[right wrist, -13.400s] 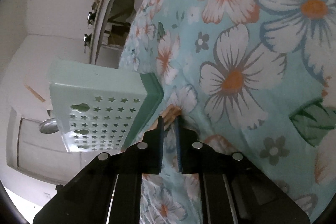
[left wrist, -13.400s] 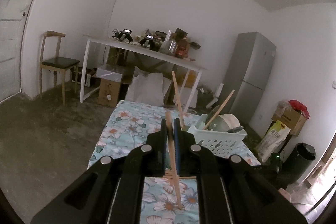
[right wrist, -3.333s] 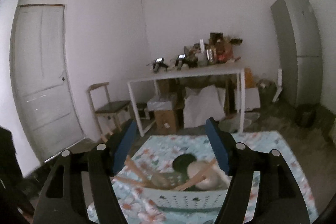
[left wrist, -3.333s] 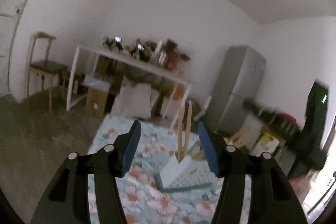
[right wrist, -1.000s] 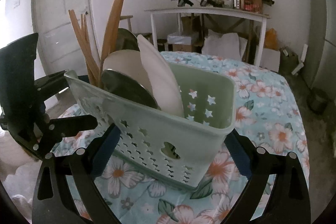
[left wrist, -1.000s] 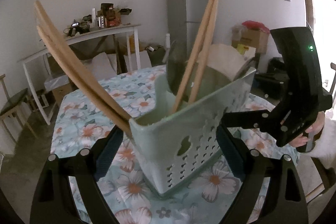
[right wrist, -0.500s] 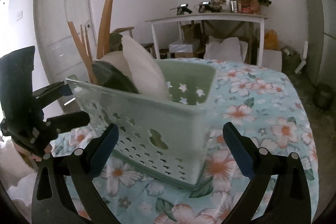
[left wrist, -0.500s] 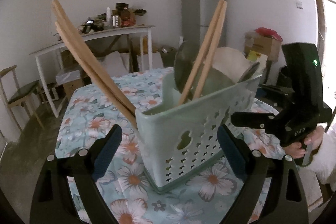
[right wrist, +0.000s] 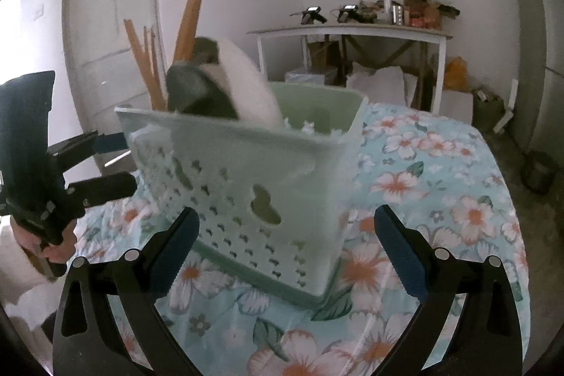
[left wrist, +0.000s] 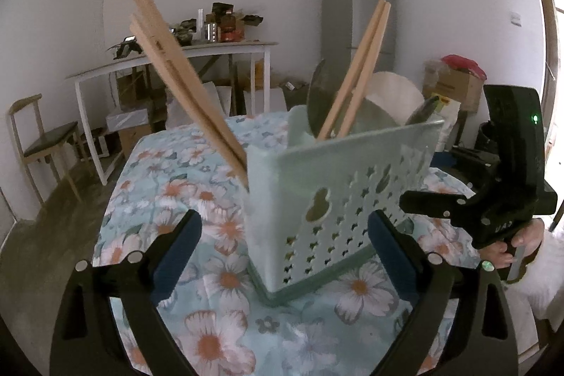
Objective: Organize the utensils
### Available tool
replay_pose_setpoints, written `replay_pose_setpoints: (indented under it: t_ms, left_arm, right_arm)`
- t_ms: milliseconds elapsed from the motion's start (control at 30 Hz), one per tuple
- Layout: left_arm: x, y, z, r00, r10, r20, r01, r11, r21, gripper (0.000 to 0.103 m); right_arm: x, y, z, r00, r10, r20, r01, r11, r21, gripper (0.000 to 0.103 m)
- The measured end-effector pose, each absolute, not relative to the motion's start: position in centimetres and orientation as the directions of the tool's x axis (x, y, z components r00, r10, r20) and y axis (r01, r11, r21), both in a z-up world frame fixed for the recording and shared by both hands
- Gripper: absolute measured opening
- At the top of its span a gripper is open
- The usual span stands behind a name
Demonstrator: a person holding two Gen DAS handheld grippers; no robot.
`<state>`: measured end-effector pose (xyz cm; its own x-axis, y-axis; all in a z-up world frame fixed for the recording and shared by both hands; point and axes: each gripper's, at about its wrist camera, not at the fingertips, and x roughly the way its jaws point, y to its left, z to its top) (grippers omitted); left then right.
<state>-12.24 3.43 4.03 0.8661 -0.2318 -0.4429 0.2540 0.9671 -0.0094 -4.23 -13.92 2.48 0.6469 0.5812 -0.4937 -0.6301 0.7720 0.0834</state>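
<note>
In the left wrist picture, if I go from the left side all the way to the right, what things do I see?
Chair → white table → left chopsticks → basket → right gripper → hand.

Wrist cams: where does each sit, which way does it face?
Left wrist: on the left tongs, jaws opening, facing the green basket corner-on, fridge behind; right tongs and hand show.
Right wrist: on the right tongs, jaws wide, facing the basket's other corner, door behind; left tongs show.
Shared: basket, chopsticks, floral cloth, white table.
</note>
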Motion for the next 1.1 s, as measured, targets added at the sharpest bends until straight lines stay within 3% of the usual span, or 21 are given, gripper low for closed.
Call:
replay_pose_setpoints:
  t_ms: [267, 633, 1100]
  left_arm:
    - [-13.6, 2.5, 2.4, 0.872, -0.221, -0.437, 0.225, 0.973, -0.042, 0.094]
    - [-14.1, 1.1, 0.8, 0.913, -0.131, -0.386, 0.130, 0.991, -0.029, 0.094]
    - [-14.4, 1.3, -0.2, 0.938, -0.079, -0.337, 0.082, 0.997, -0.004, 0.094]
  right_arm:
    - [-5.7, -15.7, 1.4, 0.675, 0.557, -0.484, -0.589, 0.802, 0.102, 0.095]
    - [-7.3, -20.2, 2.0, 0.796, 0.509, -0.327, -0.473, 0.861, 0.187, 0.095]
    - [-10.2, -18.6, 1.9, 0.861, 0.442, -0.252, -0.452, 0.892, 0.021, 0.095]
